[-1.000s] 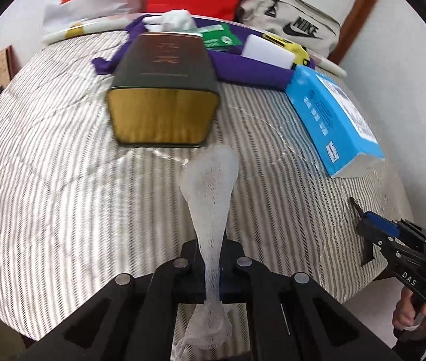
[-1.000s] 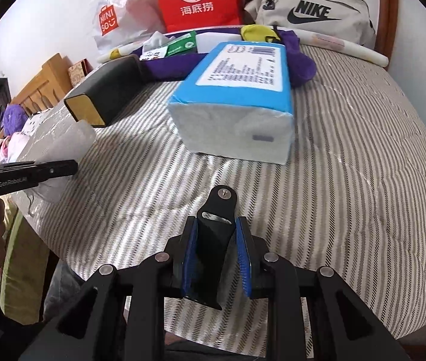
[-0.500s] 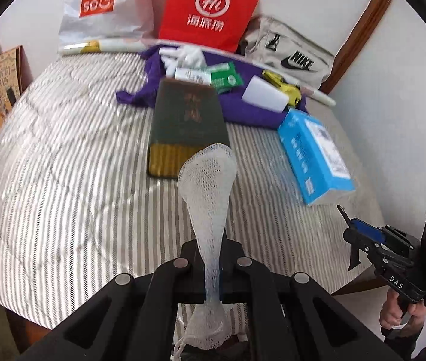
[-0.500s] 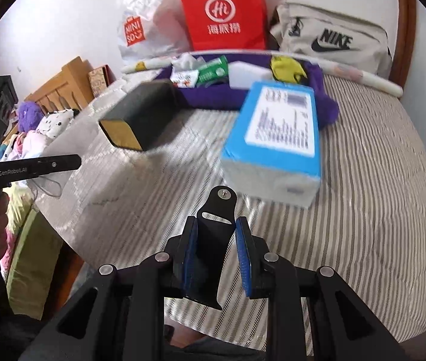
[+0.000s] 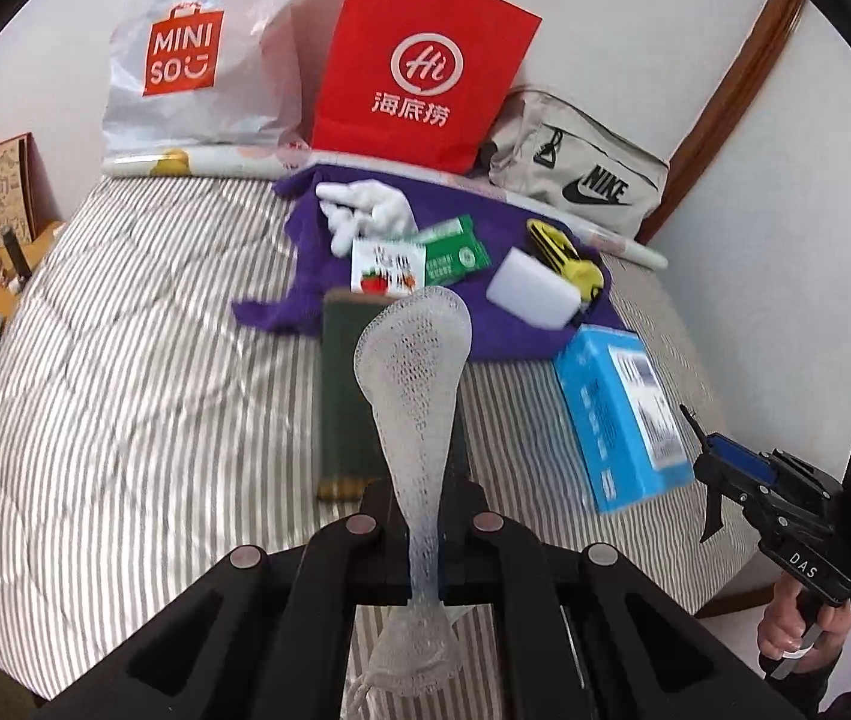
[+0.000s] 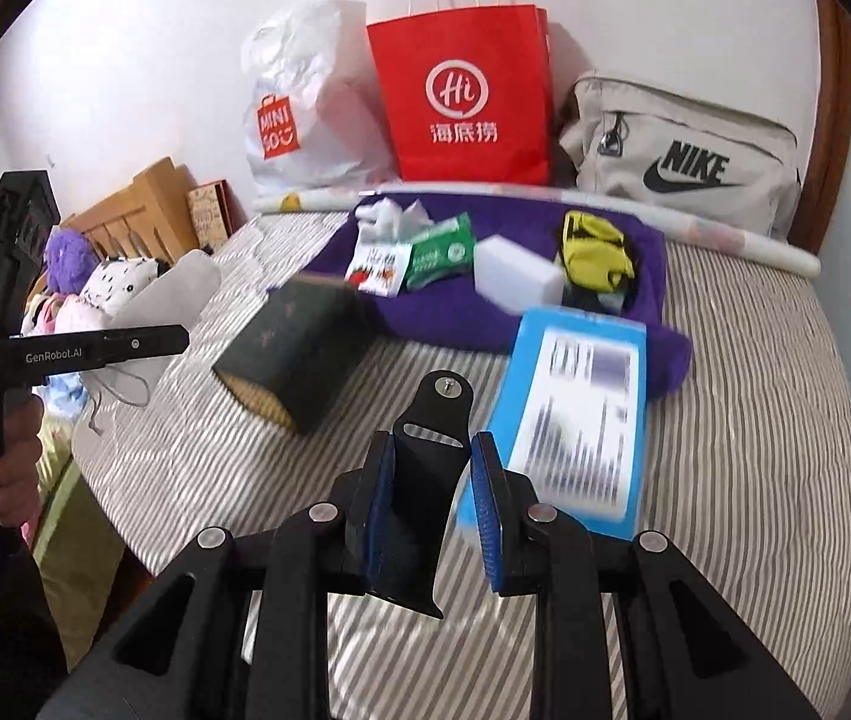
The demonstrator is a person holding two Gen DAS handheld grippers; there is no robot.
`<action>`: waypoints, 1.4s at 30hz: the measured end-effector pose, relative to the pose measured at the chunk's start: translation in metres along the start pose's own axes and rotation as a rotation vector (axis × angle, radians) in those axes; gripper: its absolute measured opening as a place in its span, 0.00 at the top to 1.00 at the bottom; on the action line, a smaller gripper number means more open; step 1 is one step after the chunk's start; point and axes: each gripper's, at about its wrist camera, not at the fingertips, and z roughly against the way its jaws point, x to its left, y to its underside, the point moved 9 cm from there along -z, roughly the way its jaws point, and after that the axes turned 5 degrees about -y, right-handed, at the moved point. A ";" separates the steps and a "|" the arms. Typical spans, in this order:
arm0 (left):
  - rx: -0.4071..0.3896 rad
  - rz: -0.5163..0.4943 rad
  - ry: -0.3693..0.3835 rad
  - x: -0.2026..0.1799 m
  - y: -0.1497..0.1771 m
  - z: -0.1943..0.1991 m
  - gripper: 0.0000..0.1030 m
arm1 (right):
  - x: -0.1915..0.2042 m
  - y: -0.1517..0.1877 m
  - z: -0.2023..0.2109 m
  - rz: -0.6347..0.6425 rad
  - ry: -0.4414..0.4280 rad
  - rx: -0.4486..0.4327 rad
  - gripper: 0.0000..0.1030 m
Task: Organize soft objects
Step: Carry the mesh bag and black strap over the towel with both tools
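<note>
Left gripper (image 5: 425, 546) clamped on mesh pouch (image 5: 413, 372); right gripper (image 6: 431, 510) grips black strap (image 6: 425, 474) between pads.

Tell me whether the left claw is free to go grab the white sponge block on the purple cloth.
Probably not as it stands: the left claw is shut on a white mesh pouch. The path to the white sponge block on the purple cloth looks open, but the pouch would have to go first.

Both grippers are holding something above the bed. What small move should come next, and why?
Probably carry the left gripper forward to the purple cloth. It is shut on a white mesh pouch, and the other small soft things lie there.
</note>
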 end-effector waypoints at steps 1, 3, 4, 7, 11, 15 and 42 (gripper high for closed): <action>0.001 -0.001 0.001 0.000 -0.005 -0.002 0.95 | -0.002 -0.007 -0.002 -0.003 0.004 -0.008 0.75; 0.001 -0.003 0.005 0.000 -0.019 -0.006 0.96 | -0.007 -0.022 -0.008 -0.012 0.004 -0.018 0.75; 0.002 -0.007 0.005 0.000 -0.025 -0.007 0.95 | -0.011 -0.029 -0.011 -0.019 0.004 -0.020 0.75; 0.011 -0.003 0.003 0.001 -0.043 -0.016 0.95 | -0.023 -0.050 -0.021 -0.039 0.004 -0.022 0.75; 0.015 0.002 0.013 0.001 -0.066 -0.032 0.95 | -0.040 -0.077 -0.035 -0.030 0.034 -0.017 0.75; 0.037 0.010 0.016 0.000 -0.085 -0.054 0.95 | -0.059 -0.105 -0.051 -0.010 0.060 -0.017 0.75; 0.234 -0.012 0.032 -0.017 -0.143 -0.187 0.93 | -0.114 -0.145 -0.197 0.043 0.012 0.233 0.73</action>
